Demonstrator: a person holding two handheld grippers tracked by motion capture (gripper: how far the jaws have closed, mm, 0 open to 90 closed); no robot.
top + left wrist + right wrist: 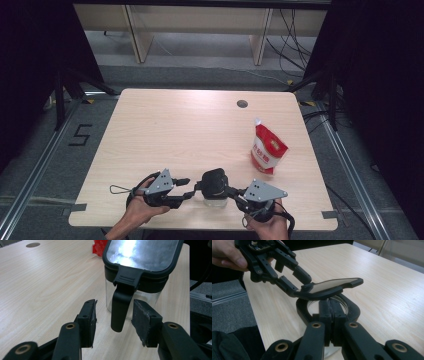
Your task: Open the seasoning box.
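- Left gripper view shows the left claw [113, 323] half open, its pads standing on either side of the black latch tab [119, 310] that hangs from the lid [142, 255] without touching it.
- Right claw [331, 315] is closed tight on the black rim [352, 310] of the clear jar [132, 298], holding it steady at the near edge of the desk [190, 125].
- In the right gripper view, the lid stands tilted up, partly lifted off the jar mouth.
- I judge the step is opening the jar.
- Next move calls for pinching the tab squarely, then swinging the lid further while the right claw holds firm.
- A red bag [268, 148] stands well apart.
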